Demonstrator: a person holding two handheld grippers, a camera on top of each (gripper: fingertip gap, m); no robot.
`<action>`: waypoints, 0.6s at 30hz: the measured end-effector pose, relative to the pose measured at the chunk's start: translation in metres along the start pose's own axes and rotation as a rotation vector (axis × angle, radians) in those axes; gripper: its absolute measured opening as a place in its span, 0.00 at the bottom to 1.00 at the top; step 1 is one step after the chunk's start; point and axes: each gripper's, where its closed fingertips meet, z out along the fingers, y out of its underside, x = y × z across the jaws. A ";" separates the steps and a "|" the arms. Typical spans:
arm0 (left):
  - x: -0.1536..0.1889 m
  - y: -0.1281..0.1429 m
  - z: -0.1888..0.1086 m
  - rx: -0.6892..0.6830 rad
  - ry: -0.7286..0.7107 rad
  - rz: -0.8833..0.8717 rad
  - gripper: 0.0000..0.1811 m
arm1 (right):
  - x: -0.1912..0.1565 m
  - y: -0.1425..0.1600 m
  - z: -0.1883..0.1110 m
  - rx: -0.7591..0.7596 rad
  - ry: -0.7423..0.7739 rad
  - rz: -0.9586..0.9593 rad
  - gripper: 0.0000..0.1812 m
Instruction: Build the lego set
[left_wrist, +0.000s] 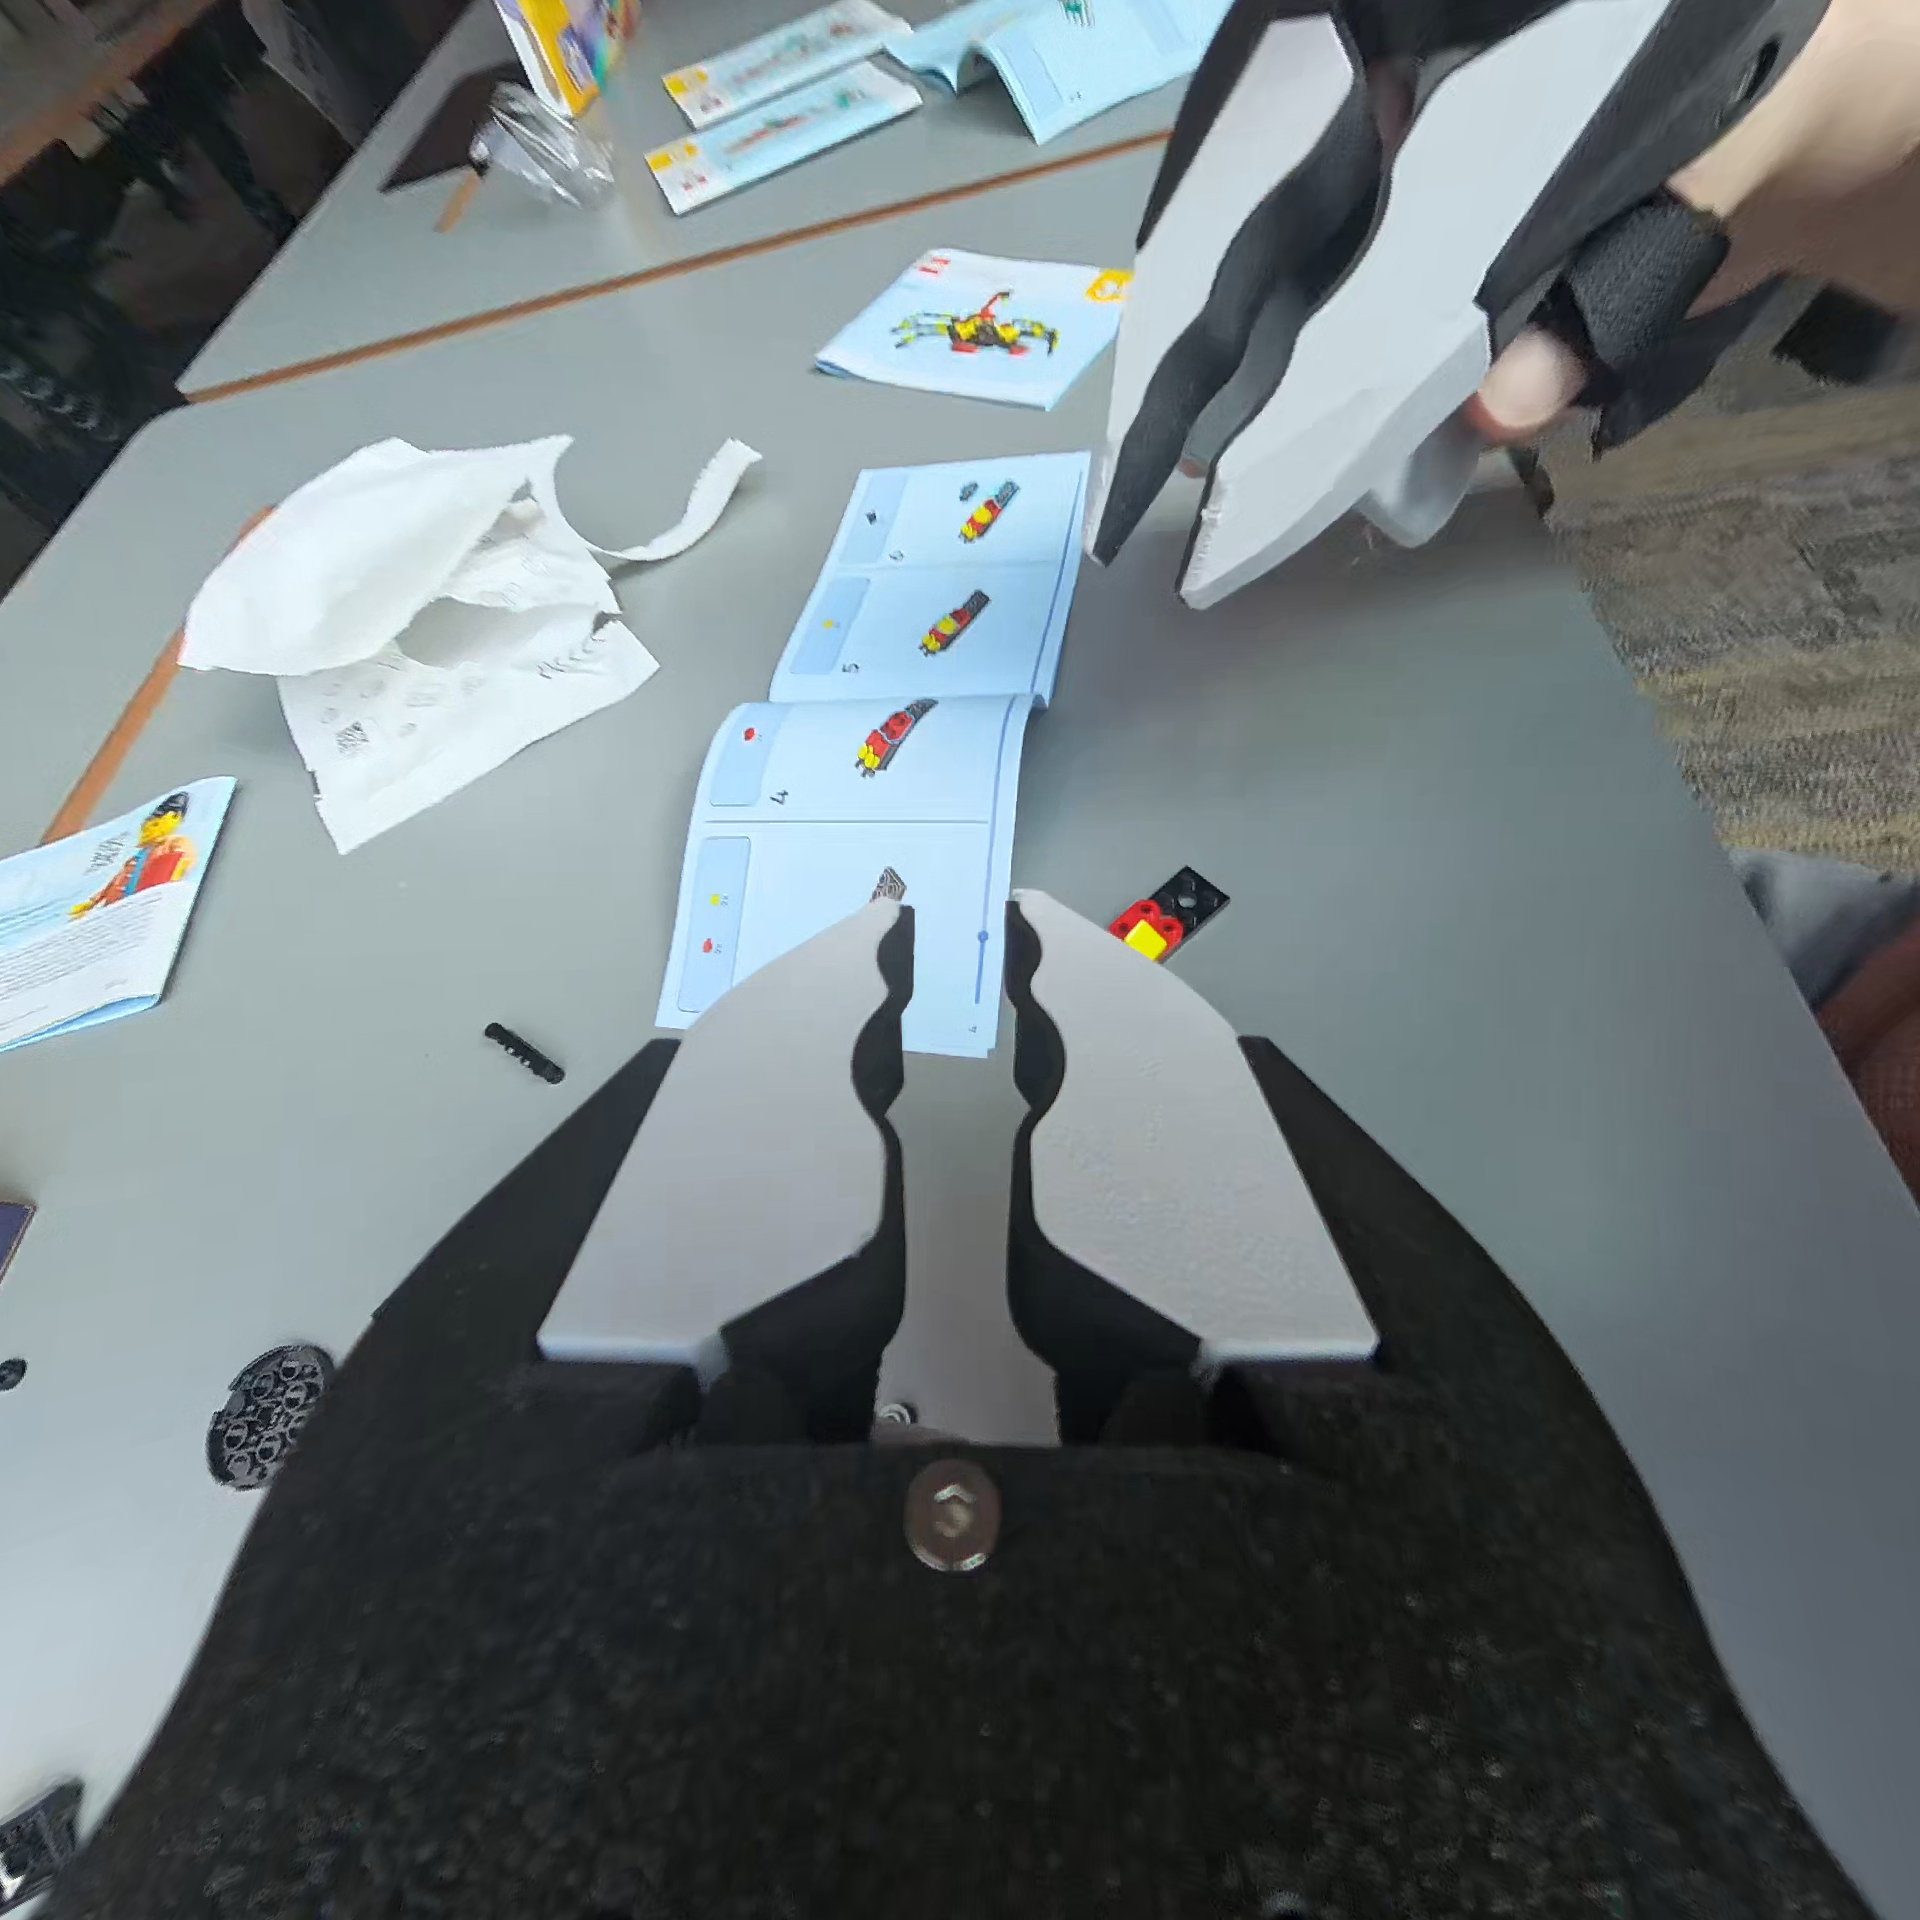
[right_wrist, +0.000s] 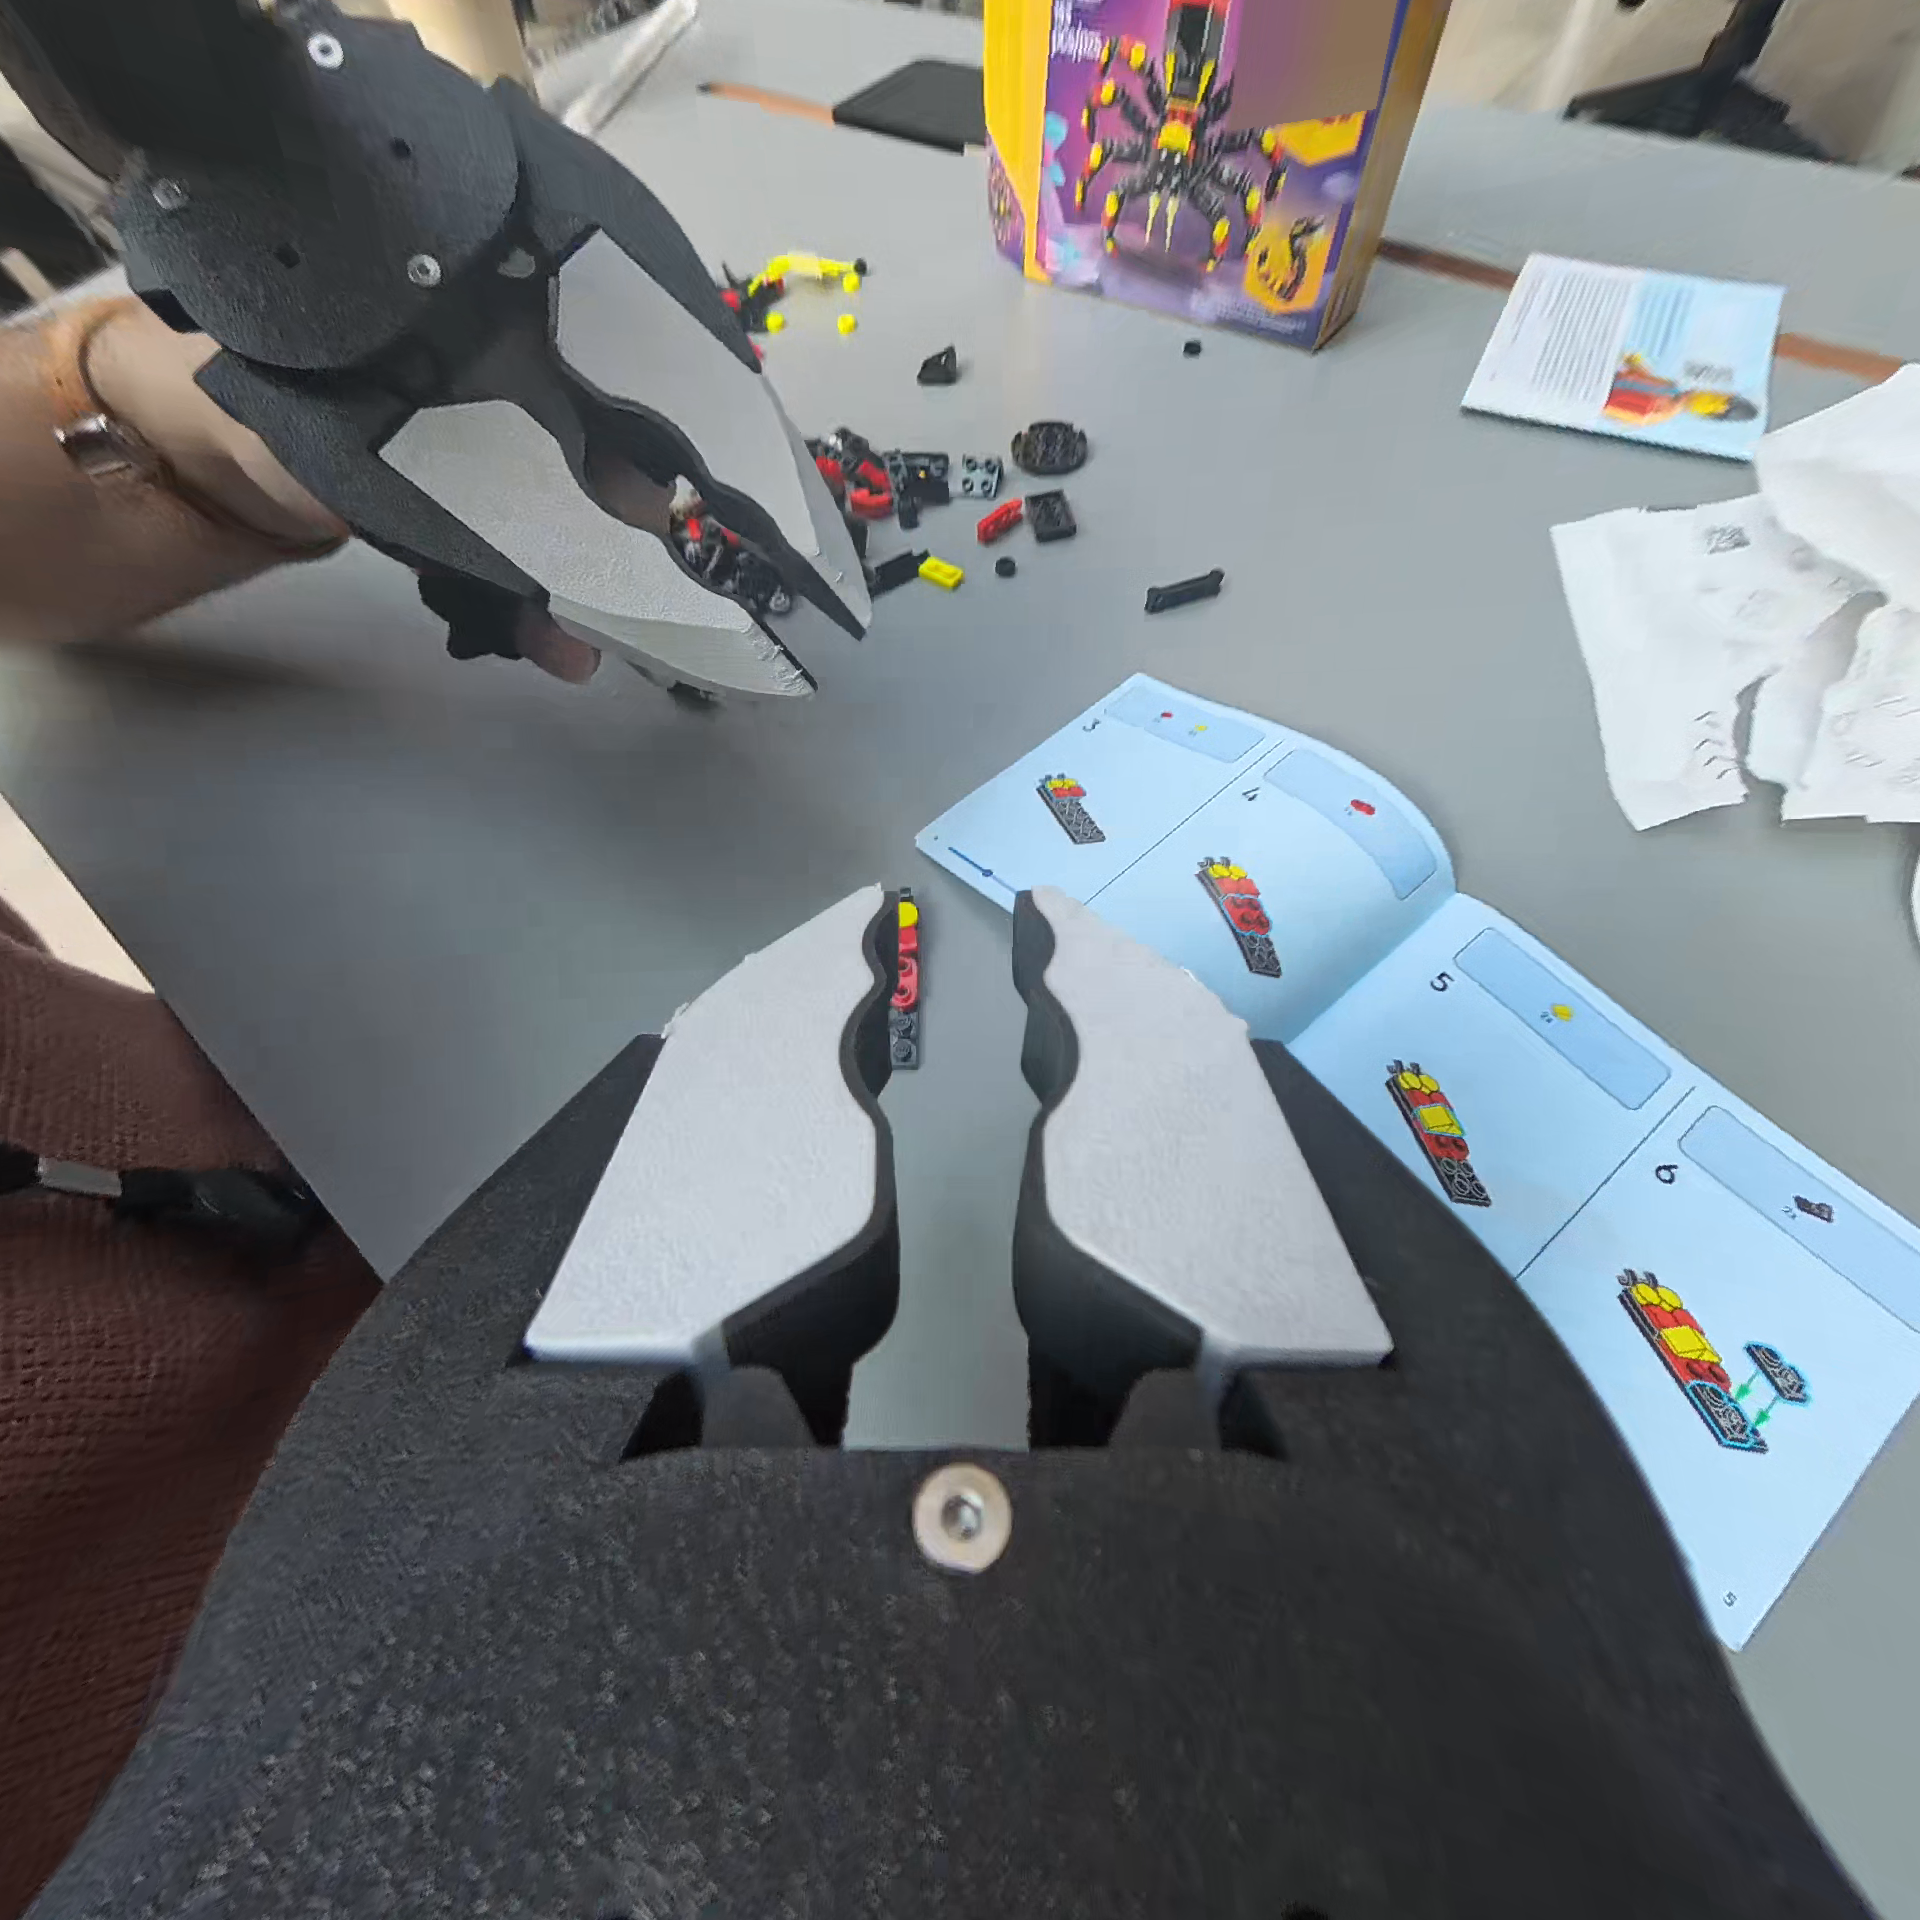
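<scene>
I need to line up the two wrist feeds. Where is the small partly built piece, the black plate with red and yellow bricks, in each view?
Left wrist view: the partly built piece lies on the table just right of the left gripper tips.
Right wrist view: it lies between the right gripper fingers, by the left finger.
Shared landmark: the open instruction booklet beside it.

Grey tables (left_wrist: 1351, 1039) stood pushed together, their wood-coloured edge strips (left_wrist: 665, 275) showing along the seams between them. A mottled beige-brown carpet (left_wrist: 1766, 644) covered the floor to the right. Dark furniture (left_wrist: 94, 239), too blurred to identify, stood far left. Even, soft light cast only faint shadows on the tabletops.
</scene>
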 end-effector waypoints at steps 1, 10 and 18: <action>-0.003 -0.007 -0.006 0.050 -0.020 -0.029 0.10 | 0.001 -0.007 -0.004 0.067 0.021 -0.005 0.12; 0.000 -0.020 -0.047 0.274 -0.201 -0.149 0.09 | -0.010 -0.014 -0.014 0.262 0.046 -0.026 0.12; -0.013 -0.021 -0.077 0.334 -0.326 -0.226 0.09 | -0.015 -0.020 -0.005 0.283 0.008 -0.045 0.12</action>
